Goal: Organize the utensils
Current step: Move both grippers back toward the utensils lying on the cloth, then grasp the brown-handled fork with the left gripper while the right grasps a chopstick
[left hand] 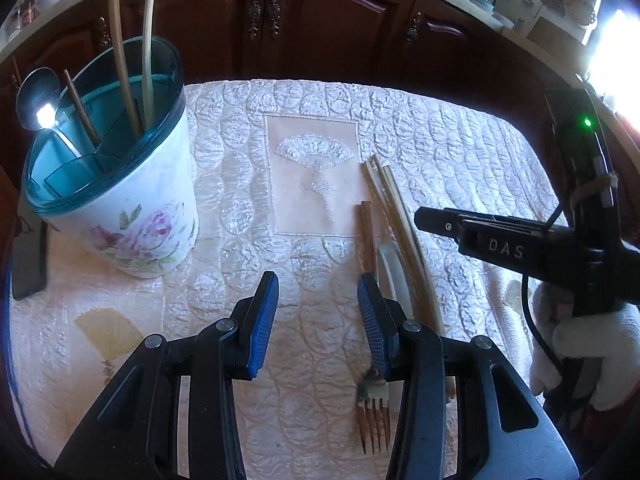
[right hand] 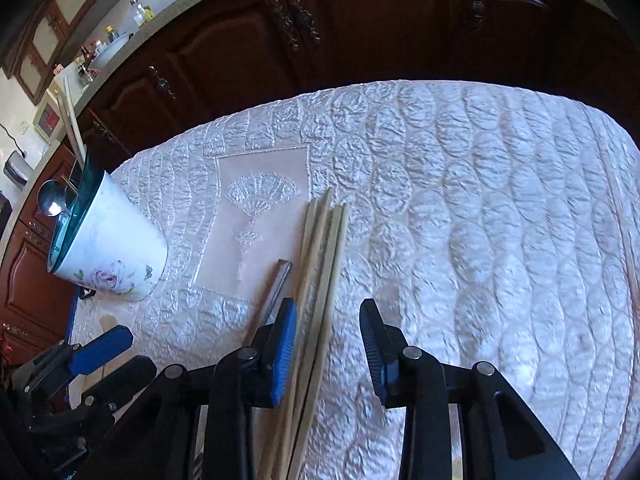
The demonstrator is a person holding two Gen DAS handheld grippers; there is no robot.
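A white floral holder (left hand: 136,216) with a teal divided rim stands at the left, holding a metal spoon (left hand: 38,100), a brown chopstick and two long sticks (left hand: 120,48). It also shows in the right wrist view (right hand: 116,256). Several pale chopsticks (left hand: 394,216) lie on the quilted cloth, also in the right wrist view (right hand: 320,280). A fork (left hand: 374,404) with a brown handle lies beside them, under my left gripper's right finger. My left gripper (left hand: 318,294) is open and empty above the cloth. My right gripper (right hand: 328,320) is open, with the chopsticks lying between its fingers.
The quilted white cloth (right hand: 480,220) covers the table. Dark wooden cabinets (left hand: 320,20) stand behind the table's far edge. A dark flat object (left hand: 28,264) lies at the left edge by the holder. A white utensil handle (left hand: 394,272) lies among the chopsticks.
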